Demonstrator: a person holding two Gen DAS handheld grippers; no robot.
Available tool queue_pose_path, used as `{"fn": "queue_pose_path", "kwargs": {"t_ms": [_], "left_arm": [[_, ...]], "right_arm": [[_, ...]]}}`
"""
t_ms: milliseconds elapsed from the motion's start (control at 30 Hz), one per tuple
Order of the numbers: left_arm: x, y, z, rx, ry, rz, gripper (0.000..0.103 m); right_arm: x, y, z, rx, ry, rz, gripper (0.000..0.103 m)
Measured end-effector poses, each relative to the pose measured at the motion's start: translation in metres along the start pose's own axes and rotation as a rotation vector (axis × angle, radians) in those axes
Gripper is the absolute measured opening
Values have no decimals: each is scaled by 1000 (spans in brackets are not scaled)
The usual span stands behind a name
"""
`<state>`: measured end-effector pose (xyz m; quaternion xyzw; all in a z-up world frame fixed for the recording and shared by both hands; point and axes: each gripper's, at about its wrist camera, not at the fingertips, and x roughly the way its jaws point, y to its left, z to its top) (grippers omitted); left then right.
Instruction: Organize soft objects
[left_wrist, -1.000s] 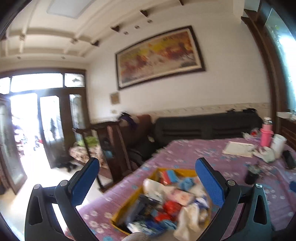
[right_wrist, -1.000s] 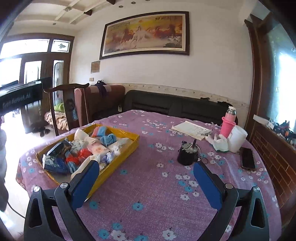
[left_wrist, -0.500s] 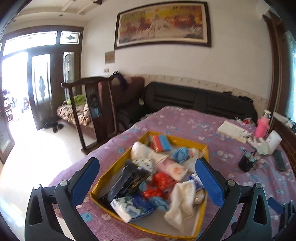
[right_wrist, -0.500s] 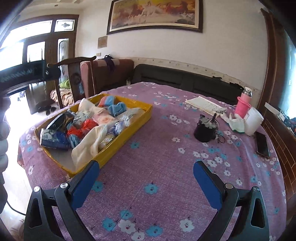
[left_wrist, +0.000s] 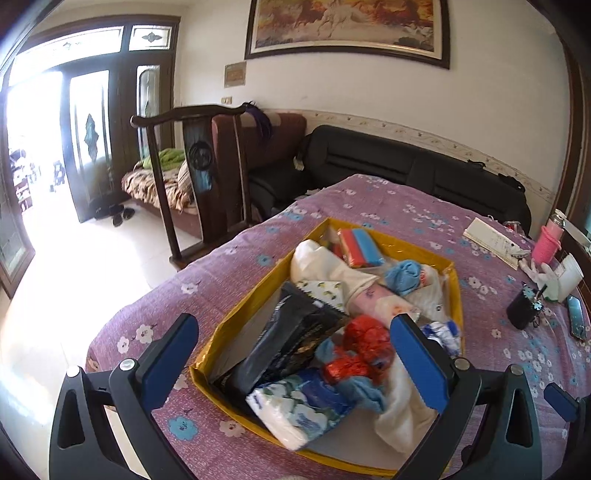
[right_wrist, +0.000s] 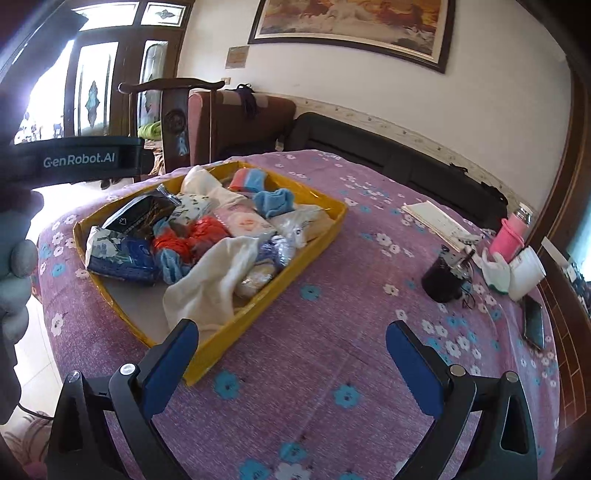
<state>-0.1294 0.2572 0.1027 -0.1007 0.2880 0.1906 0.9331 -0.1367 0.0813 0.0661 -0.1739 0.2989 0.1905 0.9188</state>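
Note:
A yellow tray (left_wrist: 255, 299) (right_wrist: 325, 236) sits on the purple flowered tablecloth, full of soft items: a white cloth (left_wrist: 402, 410) (right_wrist: 214, 277), a black pouch (left_wrist: 284, 339) (right_wrist: 140, 214), a blue-and-white tissue pack (left_wrist: 295, 406) (right_wrist: 118, 254), red bundles (left_wrist: 365, 339) (right_wrist: 192, 236), a light blue sock (left_wrist: 404, 275) (right_wrist: 275, 201), and a red-and-blue pad (left_wrist: 360, 247). My left gripper (left_wrist: 293, 363) is open and empty, above the tray's near end. My right gripper (right_wrist: 291, 365) is open and empty, over the cloth just right of the tray.
On the table's right side stand a black cup (right_wrist: 443, 277), a pink bottle (right_wrist: 511, 232), a white cup (right_wrist: 526, 273), a phone (right_wrist: 533, 321) and a notepad (right_wrist: 437, 219). A wooden chair (left_wrist: 207, 162) and black sofa (left_wrist: 406, 166) stand behind the table.
Both grippers have tilted down and moved closer to the tray, which looks larger and lower in both views. Both stay open and empty.

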Motion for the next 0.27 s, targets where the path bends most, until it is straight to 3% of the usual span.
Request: {"fn": "queue_pose_path", "kwargs": {"t_ms": [267], "left_arm": [[12,14,0,-21,57,13,103]], "right_arm": [[8,11,12,-9,10,20,103]]}}
